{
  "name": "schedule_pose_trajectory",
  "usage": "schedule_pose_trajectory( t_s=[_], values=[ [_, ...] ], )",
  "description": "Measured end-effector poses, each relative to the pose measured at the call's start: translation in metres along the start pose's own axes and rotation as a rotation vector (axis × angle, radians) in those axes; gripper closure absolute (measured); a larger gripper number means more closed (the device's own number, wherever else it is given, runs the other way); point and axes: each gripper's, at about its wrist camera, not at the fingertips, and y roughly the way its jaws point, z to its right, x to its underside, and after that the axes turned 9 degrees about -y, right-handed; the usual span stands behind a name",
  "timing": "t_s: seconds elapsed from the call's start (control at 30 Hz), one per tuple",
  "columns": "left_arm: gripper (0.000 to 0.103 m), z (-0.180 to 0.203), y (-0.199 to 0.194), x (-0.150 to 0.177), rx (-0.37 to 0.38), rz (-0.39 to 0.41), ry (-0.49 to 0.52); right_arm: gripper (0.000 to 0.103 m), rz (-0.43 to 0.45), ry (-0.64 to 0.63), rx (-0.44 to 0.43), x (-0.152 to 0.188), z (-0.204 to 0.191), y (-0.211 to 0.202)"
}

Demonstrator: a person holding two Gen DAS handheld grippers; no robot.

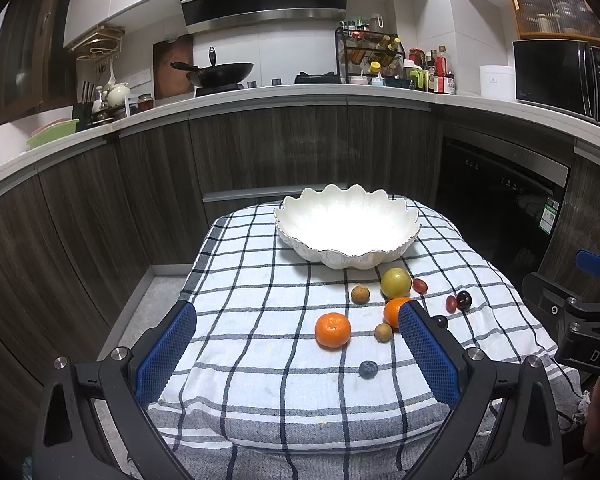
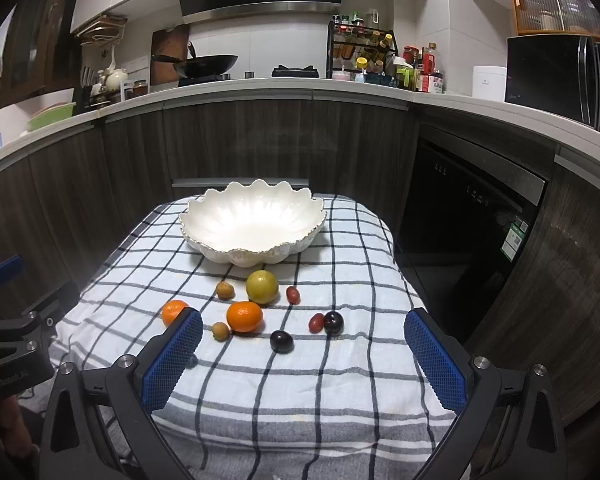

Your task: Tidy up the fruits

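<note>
**Both grippers wide open, nothing held; fruit loose on cloth, bowl empty**

Blue-padded jaws fill the bottom of each wrist view, spread as wide as they go, w/ nothing between the pads. The left gripper (image 1: pixel 296 354) hangs low over the near edge of a checked cloth (image 1: pixel 260 392) that covers the surface; the right gripper (image 2: pixel 304 360) does the same in its own view. Each tilts down toward the fruit, likely so the camera takes in the whole spread before a pick.

Fruit sits in a loose cluster mid-frame, between the jaws and the bowl, none of it in the bowl yet. In the right wrist view: a yellow-green round fruit (image 2: pixel 262 287) closest to the bowl, a mandarin (image 2: pixel 244 316) centre, a second mandarin (image 2: pixel 175 311) at left partly hidden behind the left pad, two small brown fruits (image 2: pixel 225 290) (image 2: pixel 220 331), two red grapes (image 2: pixel 293 295) (image 2: pixel 316 322), and two dark cherry-like fruits (image 2: pixel 334 322) (image 2: pixel 281 341). A blueberry (image 1: pixel 368 369) lies alone nearer the camera in the left wrist view.

A white scalloped bowl (image 2: pixel 204 236) stands at the far end of the cloth, upper centre, empty: prob. the place the fruit is meant to go. Kitchen cabinets and counter run behind.

Judgement: task not begun; the first pick is yet to be made.
</note>
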Motion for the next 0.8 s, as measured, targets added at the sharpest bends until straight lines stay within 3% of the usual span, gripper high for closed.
schedule_pose_trajectory(
  t_s=[0.8],
  values=[
    [0.000,0.0004,0.0001,-0.0005,0.002,0.000,-0.001,0.001,0.000,0.003,-0.003,0.0004,0.0008,-0.0006]
  ],
)
